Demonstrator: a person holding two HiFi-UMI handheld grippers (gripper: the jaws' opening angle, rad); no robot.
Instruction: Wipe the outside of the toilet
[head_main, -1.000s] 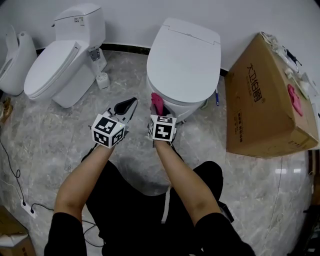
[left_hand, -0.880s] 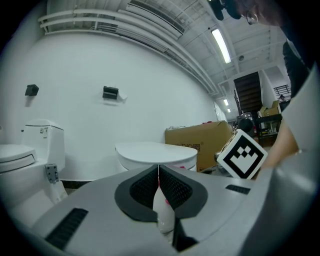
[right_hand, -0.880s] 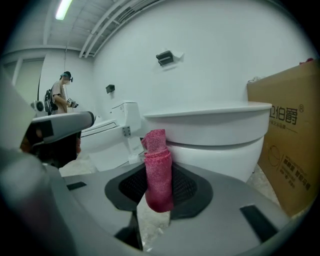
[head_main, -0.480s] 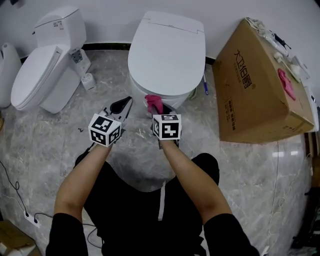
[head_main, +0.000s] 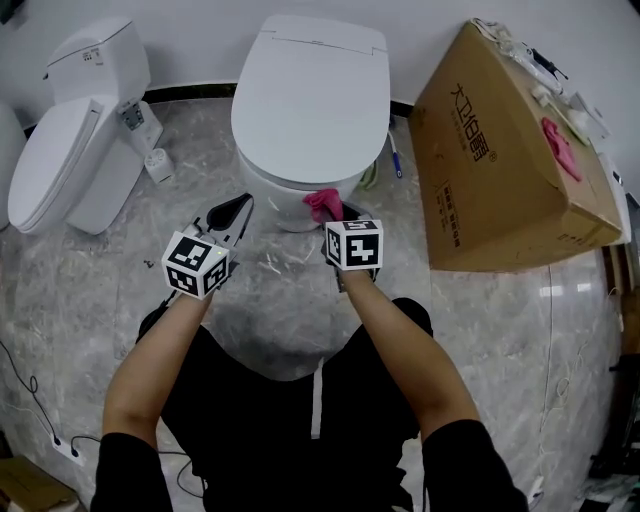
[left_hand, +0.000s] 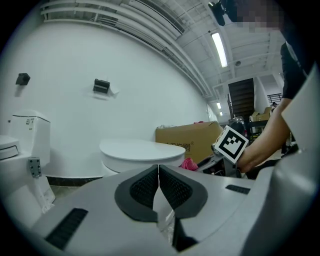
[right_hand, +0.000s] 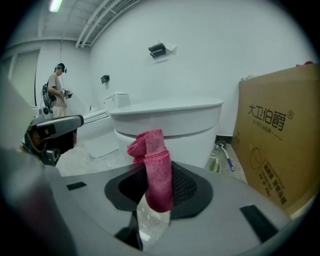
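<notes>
A white toilet (head_main: 310, 100) with its lid down stands on the marble floor straight ahead; it also shows in the right gripper view as the toilet (right_hand: 170, 125) and in the left gripper view as the toilet (left_hand: 142, 152). My right gripper (head_main: 330, 208) is shut on a pink cloth (head_main: 322, 203), held against the lower front right of the bowl. The pink cloth (right_hand: 152, 167) sticks up from between the jaws. My left gripper (head_main: 232, 215) hangs shut and empty just left of the bowl's front.
A second white toilet (head_main: 75, 150) stands to the left. A big cardboard box (head_main: 500, 160) sits at the right with a pink cloth (head_main: 560, 148) on top. A toilet brush (head_main: 395, 160) lies between box and toilet. A cable and socket strip (head_main: 55, 445) lie at the lower left.
The view has shifted so the toilet now sits more to the left. My right gripper has carried the pink cloth rightward along the bowl's front. The left gripper stays beside the bowl.
</notes>
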